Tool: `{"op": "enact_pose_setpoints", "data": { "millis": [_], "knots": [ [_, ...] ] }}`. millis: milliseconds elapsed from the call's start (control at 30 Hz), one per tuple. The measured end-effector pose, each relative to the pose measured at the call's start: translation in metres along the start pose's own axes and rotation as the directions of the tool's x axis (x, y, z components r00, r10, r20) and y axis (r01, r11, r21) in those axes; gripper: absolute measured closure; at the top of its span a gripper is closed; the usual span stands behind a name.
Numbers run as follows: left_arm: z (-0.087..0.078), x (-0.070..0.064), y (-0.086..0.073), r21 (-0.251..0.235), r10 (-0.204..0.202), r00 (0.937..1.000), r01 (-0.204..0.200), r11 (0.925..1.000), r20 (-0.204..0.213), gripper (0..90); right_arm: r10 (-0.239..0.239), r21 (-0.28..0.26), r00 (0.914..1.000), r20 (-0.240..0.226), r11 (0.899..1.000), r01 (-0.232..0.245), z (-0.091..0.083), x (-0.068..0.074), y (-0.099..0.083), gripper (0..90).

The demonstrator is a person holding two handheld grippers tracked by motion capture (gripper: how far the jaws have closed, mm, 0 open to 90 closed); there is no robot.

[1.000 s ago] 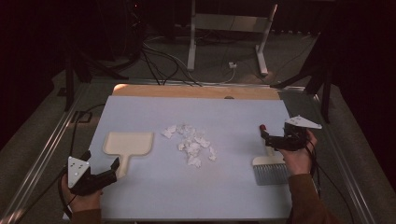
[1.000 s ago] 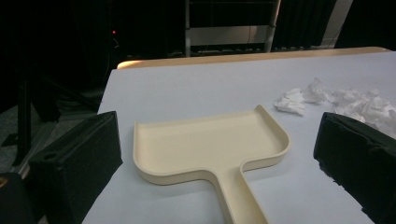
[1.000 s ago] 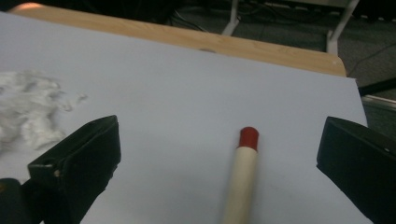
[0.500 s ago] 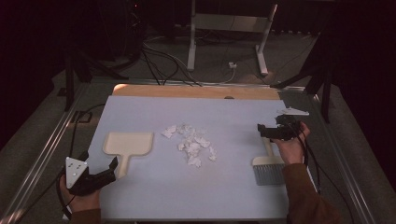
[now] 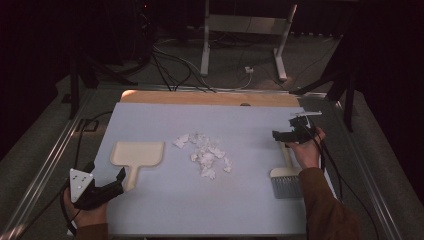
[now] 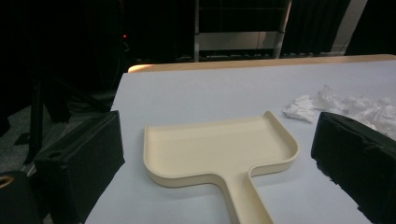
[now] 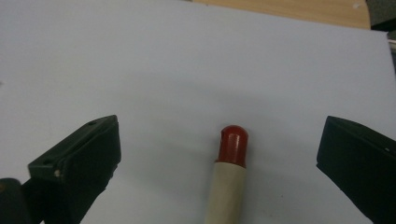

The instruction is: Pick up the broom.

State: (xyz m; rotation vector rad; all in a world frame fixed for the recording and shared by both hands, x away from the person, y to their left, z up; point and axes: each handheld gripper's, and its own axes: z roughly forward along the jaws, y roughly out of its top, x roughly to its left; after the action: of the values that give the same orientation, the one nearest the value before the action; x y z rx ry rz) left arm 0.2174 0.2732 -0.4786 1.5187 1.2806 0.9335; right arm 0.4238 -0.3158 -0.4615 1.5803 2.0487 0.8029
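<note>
- Work surface: a pale blue-grey table top [image 5: 165, 210] with a wooden strip along its far edge.
- Dustpan [image 5: 136, 153]: a cream pan lying flat on the left half of the table, its mouth facing away from the person and its handle [image 5: 132, 176] running back toward the near edge. It looks like stiff, light moulded plastic, so it should lift easily but may slide on the smooth top. The handle is the sensible place to take hold.
- Left gripper [image 5: 105, 186]: held low at the near-left corner, just beside the end of the dustpan handle. In the left gripper view its 2 black jaws stand wide apart on either side of the dustpan [image 6: 219, 149], with nothing between them touching.
- Brush [image 5: 286, 177]: lying on the right side of the table, grey bristles toward the person and a pale wooden handle ending in a red tip [image 7: 233, 142]. The handle appears rigid and round, so a grip across its middle should hold better than one at the smooth tip.
- Right gripper [image 5: 285, 135]: poised over the far end of the brush handle, jaws spread wide and empty, straddling the handle [image 7: 226, 196] without contact.
- Paper scraps [image 5: 205, 155]: a loose heap of small white crumpled pieces at the table centre, between dustpan and brush, very light and easily scattered.
</note>
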Motion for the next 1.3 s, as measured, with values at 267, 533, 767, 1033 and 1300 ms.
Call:
{"op": "enact_pose_setpoints", "data": {
  "millis": [267, 533, 767, 1033, 1300],
  "knots": [
    [-0.001, 0.001, 0.0, -0.003, -0.003, 1.0, 0.003, 1.0, -0.001, 3.9, 0.03, 0.087, 0.9994, 0.018, 0.996, -0.031, 0.022, -0.003, -0.003, 2.1],
    [0.0, 0.0, -0.001, -0.004, -0.003, 1.0, 0.003, 1.0, -0.002, 4.0, 0.102, 0.144, 0.9939, 0.04, 0.984, -0.107, 0.04, -0.012, -0.009, 18.1],
    [0.0, 0.0, -0.001, -0.004, -0.001, 1.0, 0.001, 1.0, 0.0, 4.3, 0.104, 0.185, 0.9909, 0.085, 0.975, -0.119, 0.05, -0.009, -0.011, 44.6],
    [0.0, 0.0, -0.001, -0.003, -0.002, 1.0, 0.002, 1.0, -0.004, 4.7, 0.105, 0.191, 0.9866, 0.125, 0.973, -0.127, 0.049, -0.004, -0.01, 67.3],
    [-0.001, 0.001, -0.001, -0.002, -0.002, 1.0, 0.002, 1.0, -0.007, 4.9, 0.13, 0.187, 0.9798, 0.152, 0.97, -0.158, 0.049, -0.002, -0.009, 68.5]
  ]
}}
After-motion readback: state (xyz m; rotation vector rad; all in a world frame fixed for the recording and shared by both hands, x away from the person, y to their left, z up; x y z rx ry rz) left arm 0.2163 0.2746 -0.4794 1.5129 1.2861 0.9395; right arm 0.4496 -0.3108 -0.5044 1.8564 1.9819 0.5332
